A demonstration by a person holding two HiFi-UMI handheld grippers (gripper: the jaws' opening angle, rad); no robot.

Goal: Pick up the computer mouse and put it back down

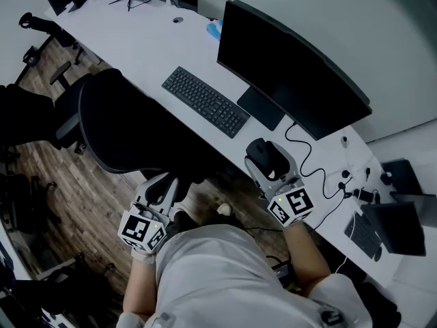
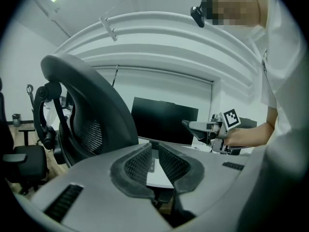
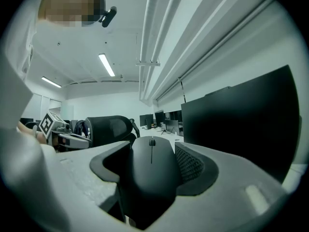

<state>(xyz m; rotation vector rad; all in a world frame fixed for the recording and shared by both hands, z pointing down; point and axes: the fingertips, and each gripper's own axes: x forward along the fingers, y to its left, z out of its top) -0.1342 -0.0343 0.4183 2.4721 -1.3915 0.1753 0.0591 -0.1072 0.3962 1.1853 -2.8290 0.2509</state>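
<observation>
The black computer mouse (image 1: 263,154) sits between the jaws of my right gripper (image 1: 268,162), over the white desk (image 1: 147,50) near its front edge, just in front of the monitor stand. In the right gripper view the mouse (image 3: 151,166) fills the gap between the pads, so the right gripper (image 3: 152,154) is shut on it. I cannot tell whether the mouse touches the desk. My left gripper (image 1: 164,184) hangs below the desk edge beside the chair, with its jaws nearly together and nothing in them. The left gripper (image 2: 154,147) points toward the monitor.
A black keyboard (image 1: 205,102) lies left of the mouse and a wide dark monitor (image 1: 293,74) stands behind it. A black office chair (image 1: 116,121) is pushed up against the desk front. Black cables (image 1: 321,178) and other devices (image 1: 396,217) lie at the right.
</observation>
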